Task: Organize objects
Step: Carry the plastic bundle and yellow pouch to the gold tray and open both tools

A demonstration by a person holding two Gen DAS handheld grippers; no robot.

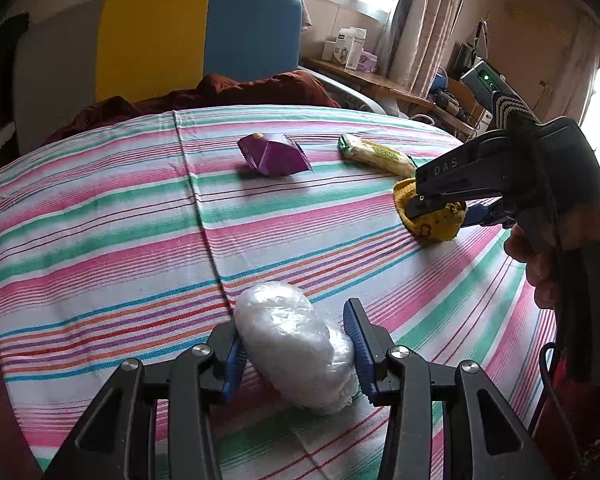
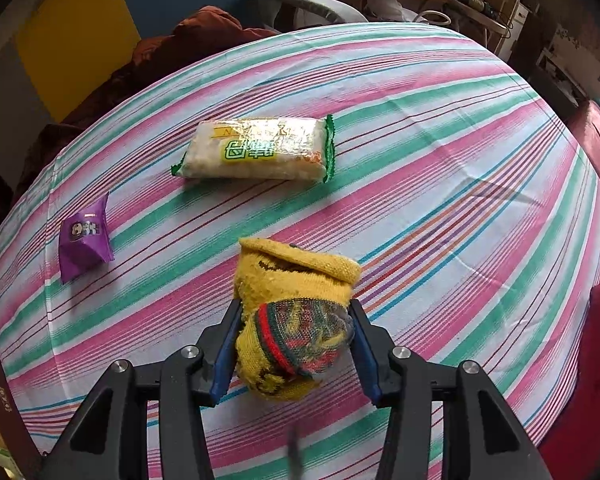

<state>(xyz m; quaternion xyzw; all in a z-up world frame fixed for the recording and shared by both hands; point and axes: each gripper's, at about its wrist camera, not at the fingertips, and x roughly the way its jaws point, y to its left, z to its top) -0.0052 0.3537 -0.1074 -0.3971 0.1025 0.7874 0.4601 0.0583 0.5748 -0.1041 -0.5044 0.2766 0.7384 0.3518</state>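
A crumpled white plastic bag bundle [image 1: 296, 344] lies on the striped cloth, with my left gripper [image 1: 296, 346] shut on it, blue pads pressing both sides. My right gripper [image 2: 294, 334] is shut on a rolled yellow sock [image 2: 296, 280] with a red-and-green striped cuff; in the left wrist view that gripper [image 1: 440, 206] points down at the sock [image 1: 432, 224] at the right. A purple snack packet [image 1: 274, 154] [image 2: 84, 240] and a long pale cracker pack [image 1: 376, 154] [image 2: 256, 150] with green ends lie farther back on the cloth.
The pink, green and white striped cloth [image 1: 120, 240] covers a bed. A brown crumpled blanket [image 1: 220, 92] and a grey-yellow-blue headboard [image 1: 152, 40] stand behind. A wooden shelf [image 1: 364, 76] with boxes lines the back right under the window.
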